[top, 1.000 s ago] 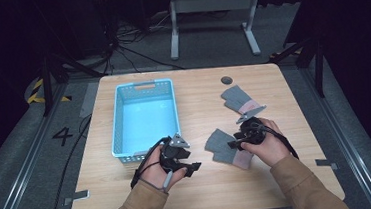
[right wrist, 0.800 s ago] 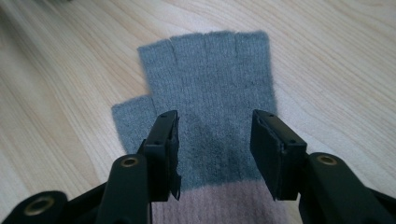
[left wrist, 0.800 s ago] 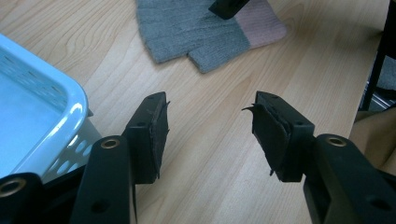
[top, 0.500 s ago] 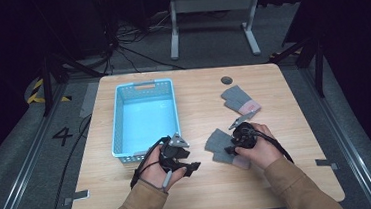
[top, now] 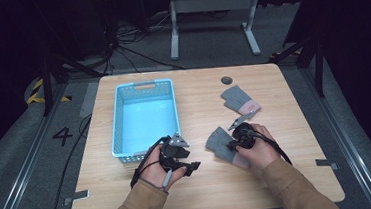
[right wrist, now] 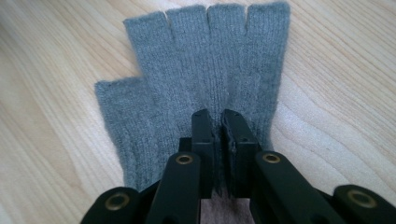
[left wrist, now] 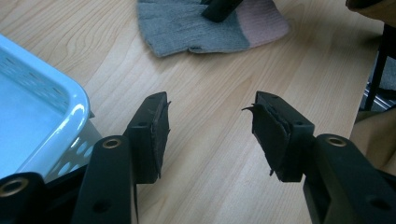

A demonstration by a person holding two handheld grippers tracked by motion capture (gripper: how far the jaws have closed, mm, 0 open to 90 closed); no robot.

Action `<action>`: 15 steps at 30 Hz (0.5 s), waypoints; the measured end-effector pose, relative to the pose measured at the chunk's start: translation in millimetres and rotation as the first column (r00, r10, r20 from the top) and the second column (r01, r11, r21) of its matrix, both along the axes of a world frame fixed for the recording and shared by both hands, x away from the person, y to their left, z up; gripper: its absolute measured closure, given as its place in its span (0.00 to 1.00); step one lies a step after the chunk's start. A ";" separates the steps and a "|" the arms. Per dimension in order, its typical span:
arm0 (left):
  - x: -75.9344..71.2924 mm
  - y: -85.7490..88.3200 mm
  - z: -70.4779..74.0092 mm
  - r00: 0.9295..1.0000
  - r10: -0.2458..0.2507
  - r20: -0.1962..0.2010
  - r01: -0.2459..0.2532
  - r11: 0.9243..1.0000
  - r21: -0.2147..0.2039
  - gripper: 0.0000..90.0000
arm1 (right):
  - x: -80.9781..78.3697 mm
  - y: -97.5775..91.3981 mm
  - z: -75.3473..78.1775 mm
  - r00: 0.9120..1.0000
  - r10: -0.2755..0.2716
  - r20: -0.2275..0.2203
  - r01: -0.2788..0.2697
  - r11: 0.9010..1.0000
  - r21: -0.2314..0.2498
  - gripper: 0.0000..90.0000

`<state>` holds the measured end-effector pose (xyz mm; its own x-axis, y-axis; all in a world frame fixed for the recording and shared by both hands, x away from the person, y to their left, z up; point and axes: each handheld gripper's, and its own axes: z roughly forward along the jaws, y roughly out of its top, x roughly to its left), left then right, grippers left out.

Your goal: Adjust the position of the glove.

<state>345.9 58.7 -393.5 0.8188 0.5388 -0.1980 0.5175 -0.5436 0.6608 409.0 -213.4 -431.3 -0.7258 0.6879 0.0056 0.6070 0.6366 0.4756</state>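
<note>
- The right gripper (right wrist: 217, 122) is pinching down on the near glove (right wrist: 201, 74); its jaws have just been closing and are standing almost together, with a fold of grey knit caught between the pads
- The left gripper (left wrist: 210, 135) is hanging with its jaws standing wide and nothing between them, only bare table (left wrist: 210, 93) showing under them
- The near glove is lying flat on the near right part of the table, fingers pointing away from the right hand (top: 257, 149), pink cuff toward the person
- It is looking light, soft and floppy; I'd judge it will be sagging from any pinch, so taking hold mid-palm is sensible
- A second glove (top: 241, 100) is resting farther off on the right, and the blue basket (top: 119, 114) is sitting to the left, beside the left gripper
</note>
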 end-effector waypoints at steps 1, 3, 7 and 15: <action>0.0 0.0 0.0 1.000 0.000 0.000 0.000 1.000 0.000 0.52 | 0.0 0.0 0.0 1.000 0.000 0.000 0.000 1.000 0.000 0.95; 0.5 0.1 -0.2 1.000 0.000 0.000 0.000 1.000 0.000 0.52 | -1.0 -3.9 4.9 1.000 0.003 -0.012 -0.003 0.999 0.039 0.95; 1.2 -0.7 -0.2 1.000 -0.001 -0.002 0.001 1.000 0.001 0.52 | -4.2 -7.1 13.9 0.999 0.032 -0.007 -0.032 0.998 0.057 0.95; 2.5 -5.8 0.1 1.000 -0.015 0.000 0.015 1.000 0.001 0.52 | -12.2 -6.0 25.2 0.986 0.170 0.000 -0.169 0.985 0.039 0.95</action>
